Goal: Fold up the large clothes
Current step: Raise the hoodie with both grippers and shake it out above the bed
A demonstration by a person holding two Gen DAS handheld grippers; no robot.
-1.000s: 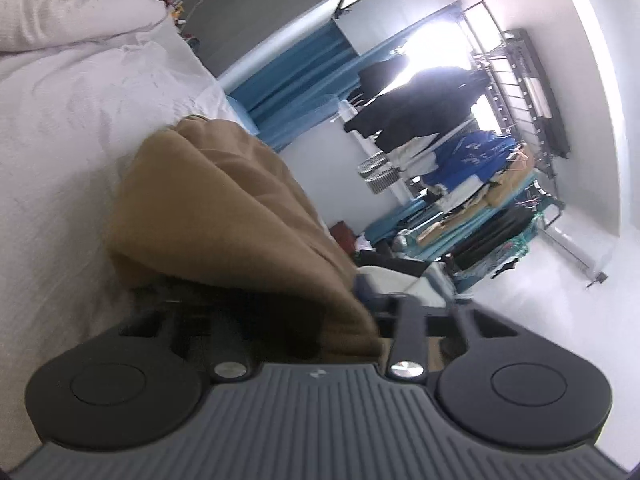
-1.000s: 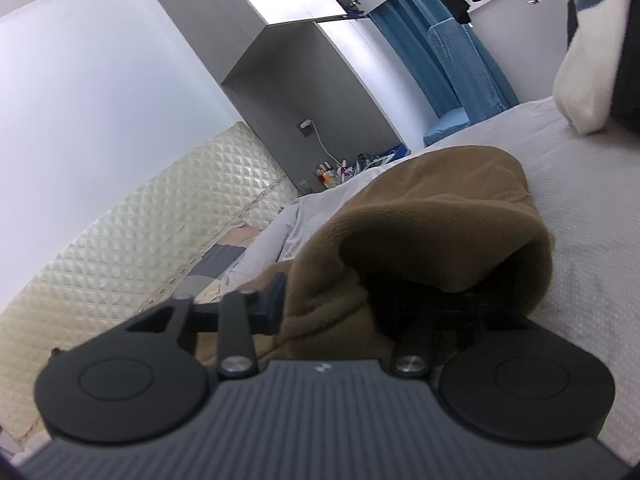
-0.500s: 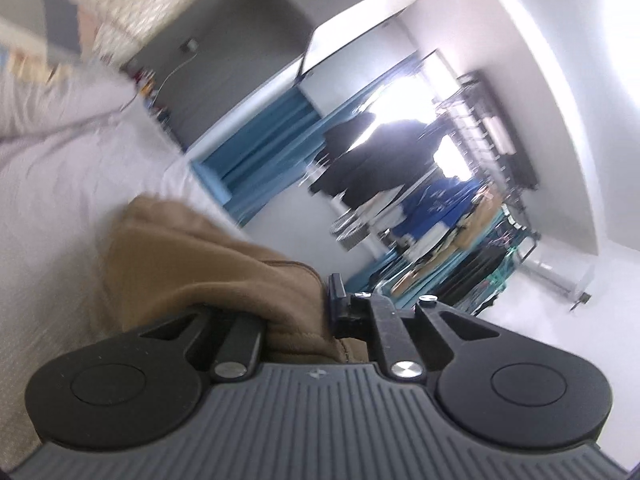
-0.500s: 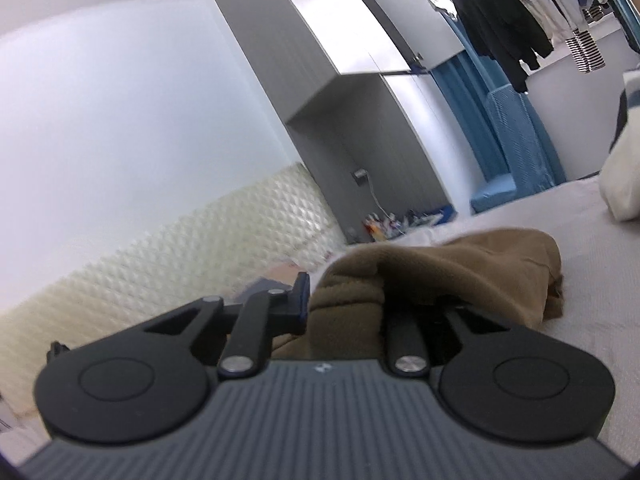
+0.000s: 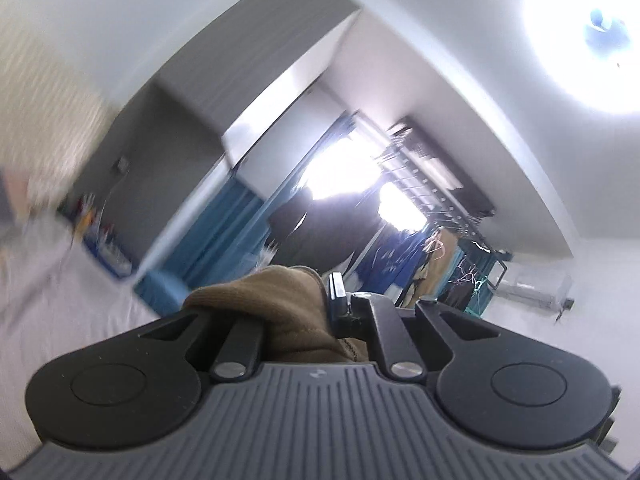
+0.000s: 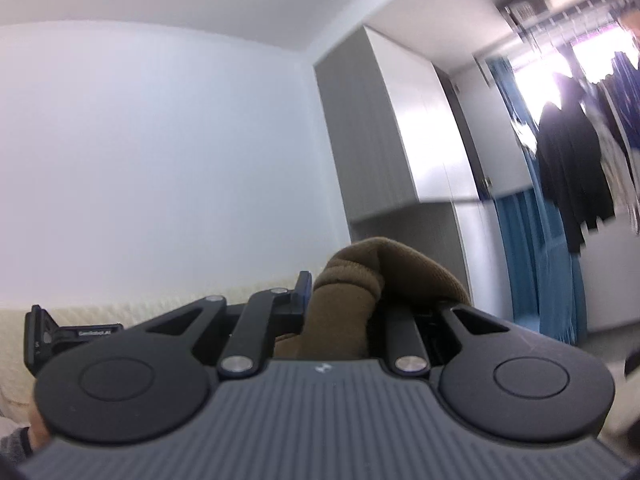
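A brown fleece garment [image 5: 260, 292] bunches between the jaws of my left gripper [image 5: 288, 296], which is shut on a fold of it. The cloth covers the left finger, and only the right fingertip [image 5: 336, 284] shows. In the right wrist view the same brown garment [image 6: 384, 264] humps up between the jaws of my right gripper [image 6: 360, 292], shut on it too. Its left fingertip [image 6: 304, 280] is visible; the right one is under the fabric. Both grippers are held high and point slightly upward. The rest of the garment hangs out of sight below.
The white bed [image 5: 60, 312] lies low at the left. Blue curtains [image 5: 224, 232] and a rack of hanging clothes [image 5: 420, 248] stand ahead by a bright window. A grey wardrobe [image 6: 380, 140], a black coat [image 6: 572, 168] and a quilted headboard [image 6: 120, 308] show on the right.
Both grippers closed on the brown garment and rose steeply with it. The bed dropped low or out of the views, and walls and ceiling fill them.
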